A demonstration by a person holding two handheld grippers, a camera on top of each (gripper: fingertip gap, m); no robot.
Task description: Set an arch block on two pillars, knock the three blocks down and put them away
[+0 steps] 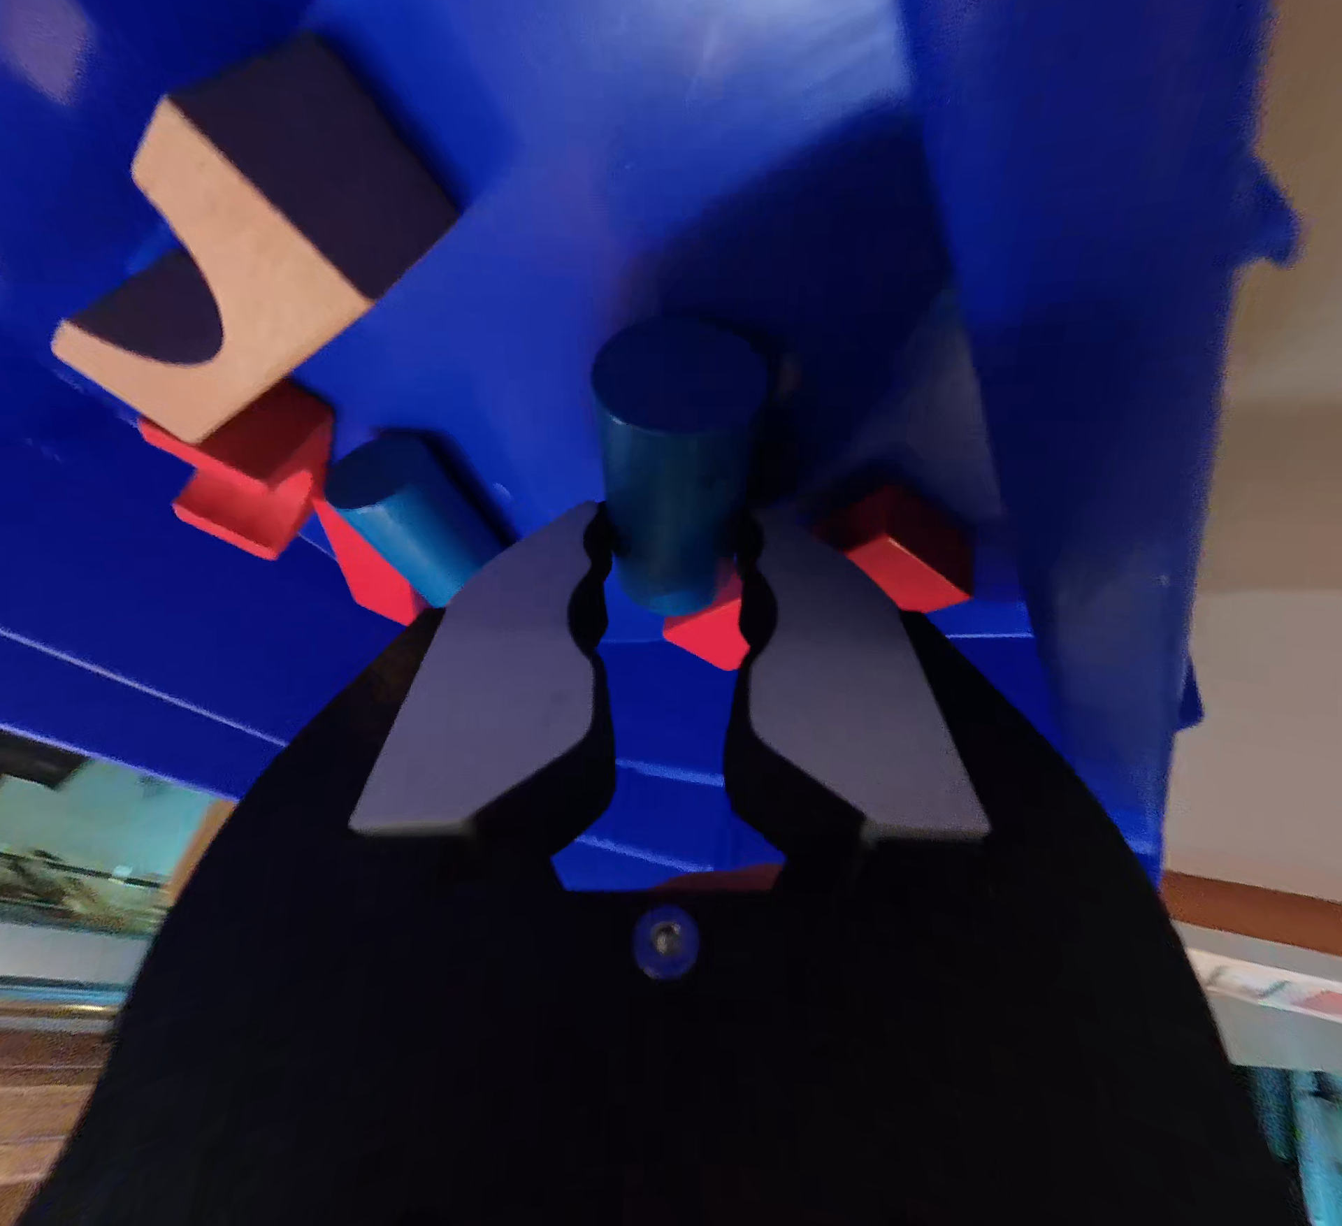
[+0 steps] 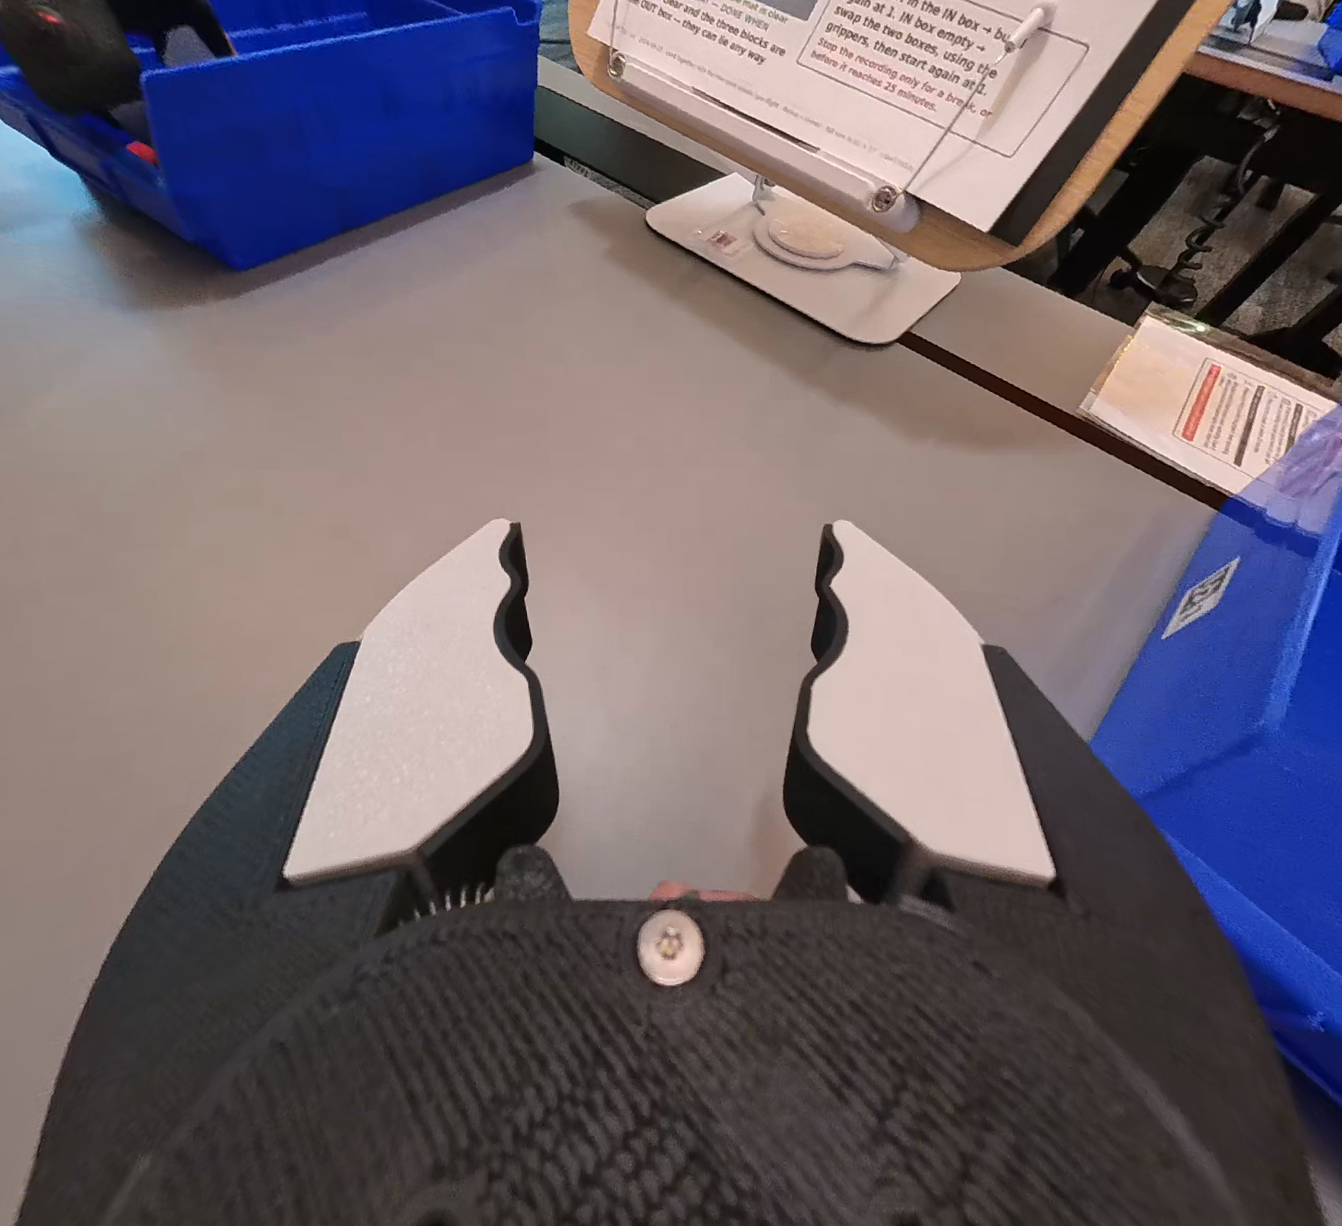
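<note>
Left gripper (image 1: 672,559), frame centre inside blue bin (image 1: 653,102), clamps blue cylinder (image 1: 672,465); right gripper (image 2: 672,603) gapes wide, empty, over grey table (image 2: 436,392).

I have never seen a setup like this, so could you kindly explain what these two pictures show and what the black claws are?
The black claws are two hand-held grippers, one in each of a person's hands; each carries a camera looking forward along its two fingers.

The left camera looks down into a blue bin. The left gripper has its fingers on either side of an upright blue cylinder; whether they squeeze it I cannot tell. Nearby lie a second blue cylinder, red blocks and a tan arch block.

The right camera shows the right gripper open and holding nothing, above a grey table. Beyond stand the bin with the left gripper in it, and an instruction sheet on a stand.
</note>
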